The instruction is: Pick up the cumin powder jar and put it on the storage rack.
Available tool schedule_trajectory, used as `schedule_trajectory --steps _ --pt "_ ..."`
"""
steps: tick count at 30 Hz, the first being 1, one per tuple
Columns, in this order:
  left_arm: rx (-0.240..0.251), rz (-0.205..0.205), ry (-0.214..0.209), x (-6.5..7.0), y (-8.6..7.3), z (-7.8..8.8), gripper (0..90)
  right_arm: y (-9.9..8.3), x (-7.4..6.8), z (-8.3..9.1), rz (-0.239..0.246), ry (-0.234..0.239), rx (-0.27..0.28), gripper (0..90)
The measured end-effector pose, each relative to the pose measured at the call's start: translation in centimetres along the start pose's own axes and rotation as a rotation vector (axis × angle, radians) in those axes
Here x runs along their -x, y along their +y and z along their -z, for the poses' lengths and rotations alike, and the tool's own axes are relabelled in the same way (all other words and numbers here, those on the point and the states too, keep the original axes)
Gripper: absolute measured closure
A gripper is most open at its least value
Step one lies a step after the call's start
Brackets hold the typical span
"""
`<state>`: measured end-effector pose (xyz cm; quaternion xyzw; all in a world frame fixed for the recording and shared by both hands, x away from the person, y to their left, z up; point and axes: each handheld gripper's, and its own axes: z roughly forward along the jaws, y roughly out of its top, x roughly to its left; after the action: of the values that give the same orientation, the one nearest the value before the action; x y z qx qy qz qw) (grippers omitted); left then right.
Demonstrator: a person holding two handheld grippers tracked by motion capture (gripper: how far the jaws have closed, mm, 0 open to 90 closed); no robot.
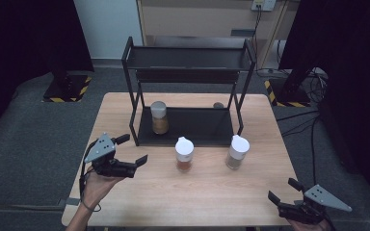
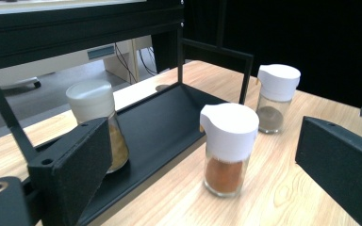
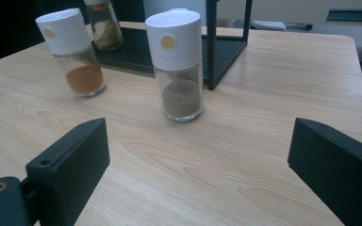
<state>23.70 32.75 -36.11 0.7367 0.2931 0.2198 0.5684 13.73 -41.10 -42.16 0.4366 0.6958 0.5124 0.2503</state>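
Currently idle: left tongs (image 1: 134,149) and right tongs (image 1: 283,190) wide open, empty; one jar (image 1: 159,117) racked at centre, red-spice jar (image 1: 184,154) and brown-spice jar (image 1: 237,152) unplaced.

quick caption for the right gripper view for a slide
Open right gripper faces a brown spice jar on the wooden table, beside the black rack.

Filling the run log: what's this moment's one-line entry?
left hand-held gripper open, empty | right hand-held gripper open, empty | two jars on table | one jar on rack
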Motion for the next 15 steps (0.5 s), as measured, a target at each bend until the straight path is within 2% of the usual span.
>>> schedule_trajectory --steps 4,8,11,15 --pt "0.010 -0.012 -0.008 0.4 -1.2 0.8 3.7 0.0 0.0 0.0 0.000 -0.001 0.000 6.5" --pt "0.013 -0.003 -0.020 0.6 -2.4 1.3 3.7 0.0 0.0 0.0 0.001 0.000 0.000 6.5" --pt "0.001 -0.007 -0.023 0.8 -3.2 1.6 3.9 0.0 0.0 0.0 0.001 0.000 0.000 6.5" --pt "-0.004 0.018 -0.021 0.8 -4.6 2.1 3.9 0.0 0.0 0.0 0.000 -0.001 0.000 6.5"
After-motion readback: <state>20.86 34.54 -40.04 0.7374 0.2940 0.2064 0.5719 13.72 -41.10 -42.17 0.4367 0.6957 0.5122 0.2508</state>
